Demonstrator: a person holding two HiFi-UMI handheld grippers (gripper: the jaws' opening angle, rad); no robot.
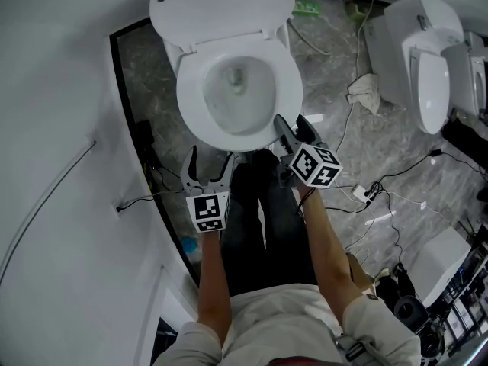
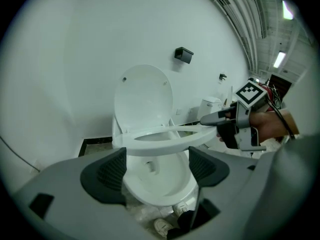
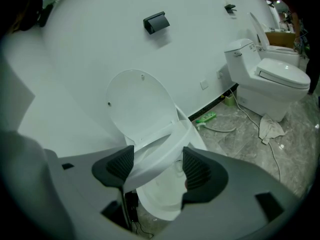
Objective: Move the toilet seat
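A white toilet stands against the wall with its lid [image 1: 221, 6] [image 2: 142, 96] upright. The toilet seat [image 1: 288, 82] [image 2: 165, 141] [image 3: 160, 154] hangs tilted, lifted clear of the bowl [image 2: 160, 184]. My right gripper [image 1: 293, 128] [image 3: 157, 171] is at the seat's front right rim; the rim fills the gap between its pads, one finger [image 2: 215, 118] lying on top. It is shut on the seat. My left gripper [image 1: 206, 175] [image 2: 157, 171] floats in front of the bowl, lower and to the left, open and holding nothing.
A second toilet [image 1: 427, 59] [image 3: 270, 79] stands to the right. A crumpled cloth [image 1: 366, 90], a green bottle [image 3: 205, 118] and loose cables [image 1: 366, 197] lie on the grey floor. The white wall curves along the left. A black holder [image 3: 156, 22] hangs on it.
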